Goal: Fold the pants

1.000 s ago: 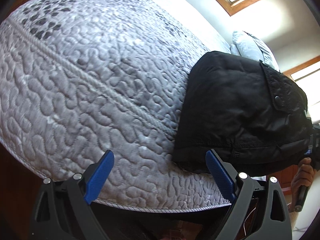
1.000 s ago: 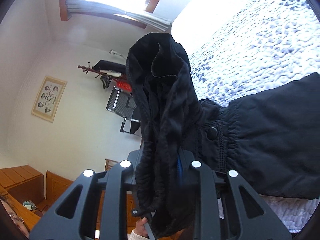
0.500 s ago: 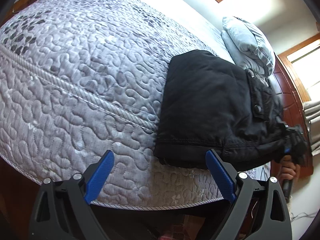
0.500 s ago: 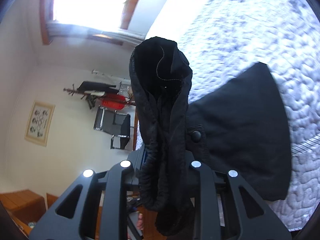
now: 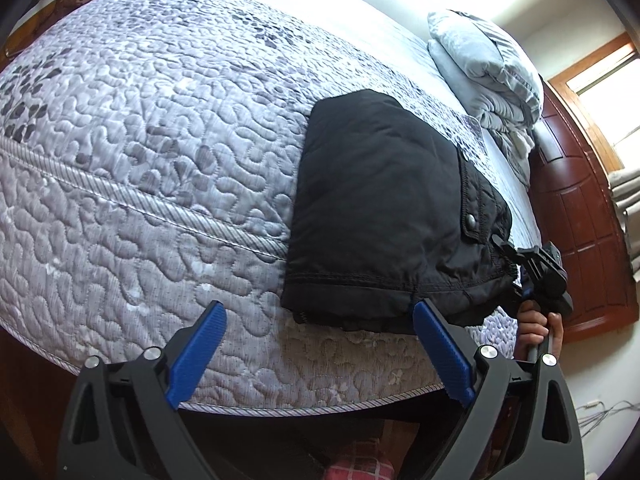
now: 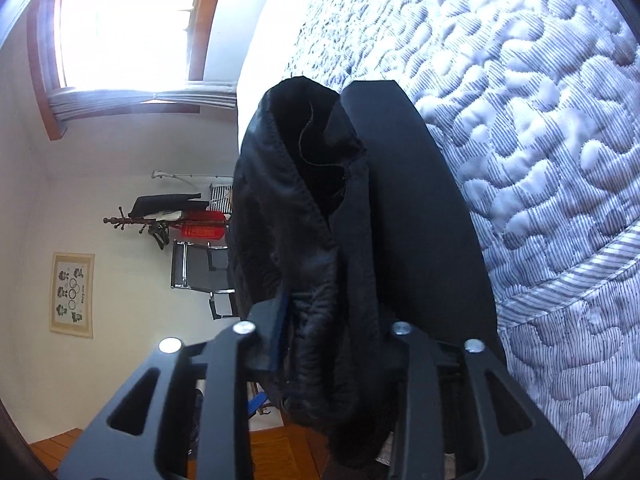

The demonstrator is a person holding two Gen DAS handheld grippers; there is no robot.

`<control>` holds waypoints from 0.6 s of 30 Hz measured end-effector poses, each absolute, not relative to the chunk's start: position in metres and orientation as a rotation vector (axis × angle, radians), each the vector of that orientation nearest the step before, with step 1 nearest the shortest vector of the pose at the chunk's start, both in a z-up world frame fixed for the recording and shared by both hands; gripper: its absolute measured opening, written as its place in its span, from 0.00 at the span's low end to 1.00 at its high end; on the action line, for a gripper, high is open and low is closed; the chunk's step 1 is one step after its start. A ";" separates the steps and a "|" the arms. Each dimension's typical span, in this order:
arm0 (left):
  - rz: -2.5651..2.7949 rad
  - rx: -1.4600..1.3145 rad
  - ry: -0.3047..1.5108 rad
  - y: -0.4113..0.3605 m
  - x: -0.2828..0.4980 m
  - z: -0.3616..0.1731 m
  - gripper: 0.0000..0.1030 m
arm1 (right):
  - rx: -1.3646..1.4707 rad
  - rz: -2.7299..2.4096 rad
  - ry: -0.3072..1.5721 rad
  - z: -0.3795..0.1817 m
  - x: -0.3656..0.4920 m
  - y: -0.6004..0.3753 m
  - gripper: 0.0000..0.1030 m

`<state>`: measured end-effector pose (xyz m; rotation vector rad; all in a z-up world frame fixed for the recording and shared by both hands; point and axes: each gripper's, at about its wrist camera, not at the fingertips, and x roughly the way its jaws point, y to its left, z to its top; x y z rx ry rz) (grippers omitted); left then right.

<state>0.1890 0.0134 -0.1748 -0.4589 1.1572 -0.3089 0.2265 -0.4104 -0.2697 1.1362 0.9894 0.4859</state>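
Black pants [image 5: 376, 200] lie folded on the quilted bedspread [image 5: 160, 128]. The left gripper [image 5: 316, 348] hangs wide open and empty, while the right gripper's [image 6: 332, 312] jaws are opening around the bunched waistband [image 6: 296, 216].

Black pants [image 5: 380, 216], folded into a compact block, are seen lying on a grey quilted bedspread [image 5: 160, 140] right of centre. At the lower right, their bunched end is met by the right gripper [image 5: 516, 276], carried by a hand [image 5: 536, 328]; its jaws are opening. Across the bottom, the left gripper [image 5: 316, 336] is held wide open and empty. Pillows [image 5: 488, 68] are piled at the upper right.
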 end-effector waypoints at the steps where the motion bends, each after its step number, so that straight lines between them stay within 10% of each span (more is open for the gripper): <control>1: -0.312 -0.454 1.158 0.012 0.189 -0.174 0.93 | 1.145 0.497 0.988 -0.271 0.225 -0.412 0.45; 6: -0.328 -0.442 1.163 0.004 0.189 -0.172 0.93 | 1.166 0.504 0.959 -0.270 0.206 -0.425 0.62; 18: -0.369 -0.434 1.186 -0.017 0.185 -0.175 0.93 | 1.094 0.469 0.960 -0.261 0.170 -0.429 0.58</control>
